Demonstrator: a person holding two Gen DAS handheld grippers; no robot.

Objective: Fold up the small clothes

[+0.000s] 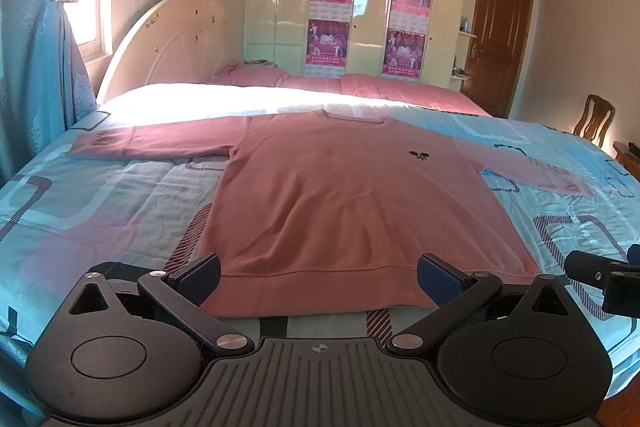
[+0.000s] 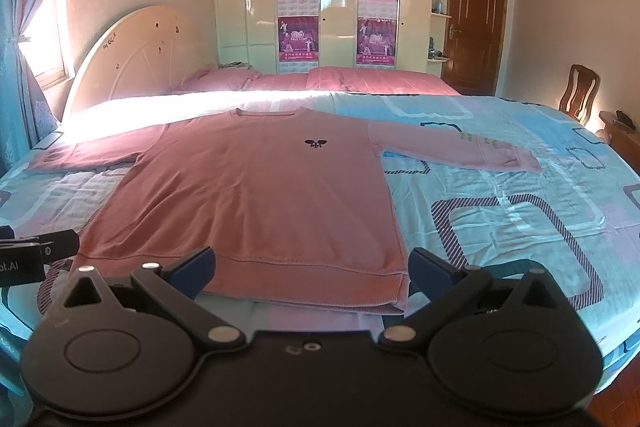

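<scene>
A pink long-sleeved sweater (image 1: 344, 195) lies flat and face up on the bed, sleeves spread to both sides, hem nearest me. A small dark logo (image 1: 419, 155) marks its chest. My left gripper (image 1: 318, 277) is open and empty, its fingers either side of the hem's left part. My right gripper (image 2: 310, 273) is open and empty over the hem's right corner; the sweater (image 2: 256, 195) fills that view's middle. The right gripper's tip also shows at the right edge of the left wrist view (image 1: 588, 267).
The bed has a blue patterned sheet (image 1: 100, 211), pink pillows (image 1: 280, 79) and a cream headboard (image 1: 168, 43) at the far left. A wardrobe with posters (image 1: 332, 15), a brown door (image 1: 500, 43) and a wooden chair (image 1: 596, 119) stand beyond. Curtains (image 1: 36, 39) hang left.
</scene>
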